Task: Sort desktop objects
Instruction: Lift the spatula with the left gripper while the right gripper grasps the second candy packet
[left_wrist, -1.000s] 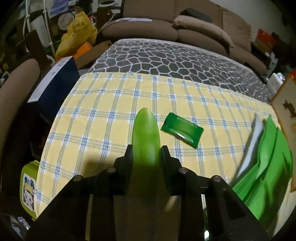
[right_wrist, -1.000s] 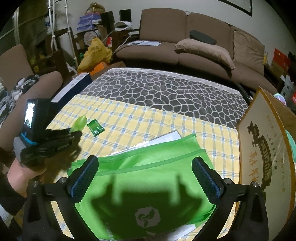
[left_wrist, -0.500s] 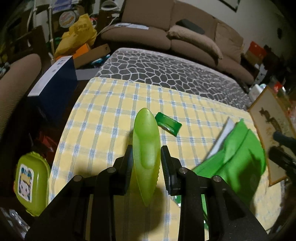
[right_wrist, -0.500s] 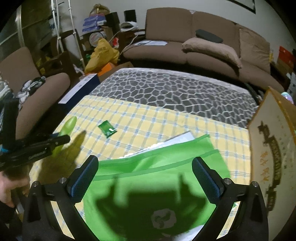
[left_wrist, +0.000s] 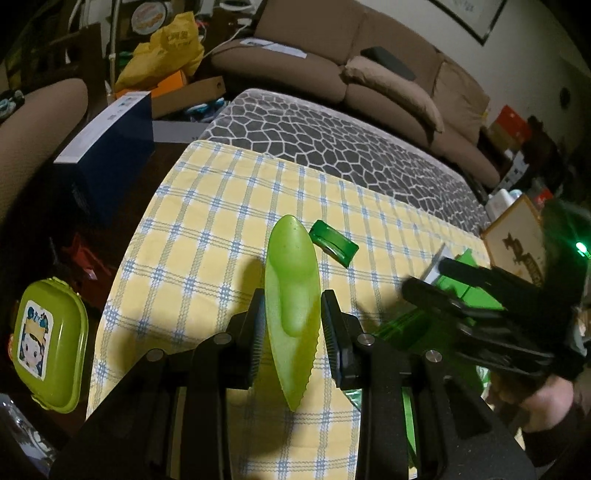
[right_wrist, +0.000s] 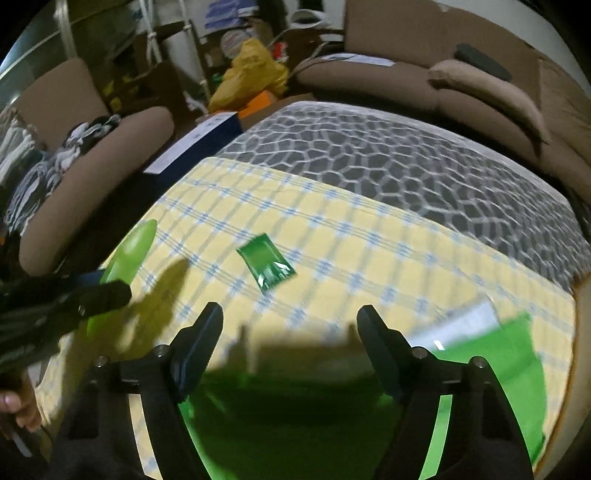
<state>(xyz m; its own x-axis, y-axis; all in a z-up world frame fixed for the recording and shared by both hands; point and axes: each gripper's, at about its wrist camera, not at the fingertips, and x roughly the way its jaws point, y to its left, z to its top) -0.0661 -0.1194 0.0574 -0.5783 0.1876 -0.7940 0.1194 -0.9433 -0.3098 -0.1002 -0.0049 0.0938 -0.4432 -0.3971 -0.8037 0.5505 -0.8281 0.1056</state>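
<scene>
- Left wrist view is showing the left claw (left_wrist: 293, 325) clenching a light green plastic knife (left_wrist: 291, 295) at centre frame, blade tip pointing up the frame, serrated edge hanging below the fingers.
- Knife is hovering above the surface (left_wrist: 207, 229), which is wearing a yellow cloth with blue checks, and casting a shadow just to its left.
- Just right of the knife tip, a small dark green packet (left_wrist: 333, 246) is lying flat on the cloth, apart from the knife.
- At the right edge of the same view, the right claw (left_wrist: 439, 280) is showing as a dark blurred shape over a bright green bag (left_wrist: 469, 291).
- Lower left, off the surface, a lime green lunch box (left_wrist: 48, 347) with a cartoon sticker is sitting.
- Upper left, a dark blue box (left_wrist: 107, 155) is standing beside the surface.
- Right wrist view is showing the right claw (right_wrist: 290, 328) released, fingers spread wide with nothing between them, low in the frame.
- Green packet (right_wrist: 266, 263) is lying just above that gap, a little left of centre, untouched.
- Green bag (right_wrist: 491, 369) is filling the bottom and lower right, with white paper (right_wrist: 476, 317) peeking at its top edge.
- Left claw (right_wrist: 110, 284) is sitting at the left edge, the knife (right_wrist: 129, 254) poking out up and to the right.
- Brown sofa (right_wrist: 424, 85) is running across the top.
</scene>
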